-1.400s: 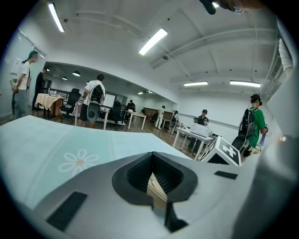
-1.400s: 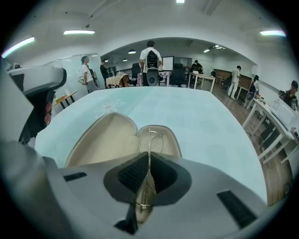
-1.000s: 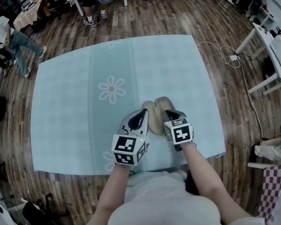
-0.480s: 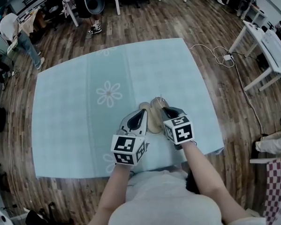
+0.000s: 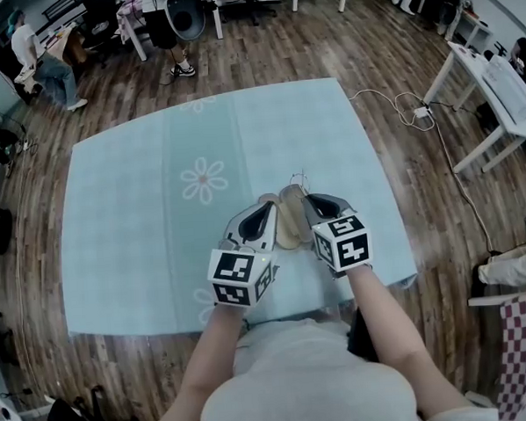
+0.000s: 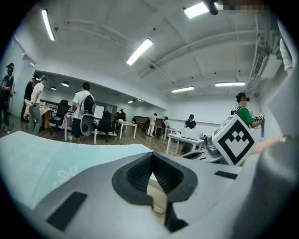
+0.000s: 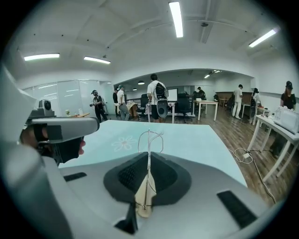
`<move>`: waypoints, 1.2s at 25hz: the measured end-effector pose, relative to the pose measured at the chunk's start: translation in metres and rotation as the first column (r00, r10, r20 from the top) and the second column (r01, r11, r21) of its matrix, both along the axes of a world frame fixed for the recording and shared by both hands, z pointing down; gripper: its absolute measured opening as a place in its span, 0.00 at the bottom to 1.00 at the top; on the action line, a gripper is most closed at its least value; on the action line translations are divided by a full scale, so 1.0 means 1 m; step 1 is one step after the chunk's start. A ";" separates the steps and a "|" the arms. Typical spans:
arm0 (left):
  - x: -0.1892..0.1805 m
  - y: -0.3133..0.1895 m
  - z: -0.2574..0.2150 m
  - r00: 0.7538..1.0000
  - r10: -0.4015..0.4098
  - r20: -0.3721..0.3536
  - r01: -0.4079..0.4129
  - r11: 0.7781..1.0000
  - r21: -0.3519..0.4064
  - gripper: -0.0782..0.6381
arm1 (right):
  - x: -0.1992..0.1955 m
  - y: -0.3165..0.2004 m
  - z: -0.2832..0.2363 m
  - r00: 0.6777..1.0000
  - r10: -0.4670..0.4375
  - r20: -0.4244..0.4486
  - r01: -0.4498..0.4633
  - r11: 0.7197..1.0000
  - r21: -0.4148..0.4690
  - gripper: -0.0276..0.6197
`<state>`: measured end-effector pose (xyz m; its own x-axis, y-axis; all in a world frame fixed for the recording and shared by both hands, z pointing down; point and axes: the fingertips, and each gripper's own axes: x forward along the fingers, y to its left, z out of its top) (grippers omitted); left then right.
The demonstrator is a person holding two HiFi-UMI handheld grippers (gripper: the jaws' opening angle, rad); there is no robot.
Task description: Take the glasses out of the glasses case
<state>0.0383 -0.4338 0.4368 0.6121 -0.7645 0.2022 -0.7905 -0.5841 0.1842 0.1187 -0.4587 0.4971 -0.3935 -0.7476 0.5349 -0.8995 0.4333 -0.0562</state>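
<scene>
Currently, left tongs [image 6: 152, 161] clamp glasses case [image 6: 157, 193] steady beside right tongs [image 7: 148, 163], which pinch the glasses [image 7: 150, 139] for extraction.

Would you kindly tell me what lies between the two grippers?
The beige case, shown in the head view; the left gripper pinches its edge, and the right gripper holds the glasses.

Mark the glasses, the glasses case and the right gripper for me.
glasses [image 7: 144, 196], right gripper view, on the beige tip between the jaws.
glasses case [image 5: 286, 223], head view, on its beige shell.
right gripper [image 5: 306, 203], head view, midway between its fingertips.
</scene>
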 end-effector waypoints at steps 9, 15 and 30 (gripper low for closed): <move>0.011 -0.004 -0.023 0.999 0.033 0.011 -0.034 0.998 0.058 0.12 | 0.012 0.012 -0.041 0.999 0.016 0.041 -0.020 0.995 0.103 0.08; 0.014 -0.010 -0.045 0.999 0.044 0.004 -0.044 0.993 0.106 0.12 | 0.020 0.017 -0.070 0.996 0.020 0.084 -0.034 0.986 0.165 0.08; 0.014 -0.015 -0.096 0.998 0.054 -0.018 -0.048 0.971 0.235 0.12 | 0.014 0.027 -0.152 0.995 -0.003 0.099 -0.041 0.896 0.442 0.08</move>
<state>0.0524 -0.4489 0.3406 0.6537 -0.7567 0.0060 -0.7558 -0.6524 0.0563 0.1323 -0.4313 0.3452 -0.4093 -0.9061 0.1074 -0.9077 0.4163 0.0524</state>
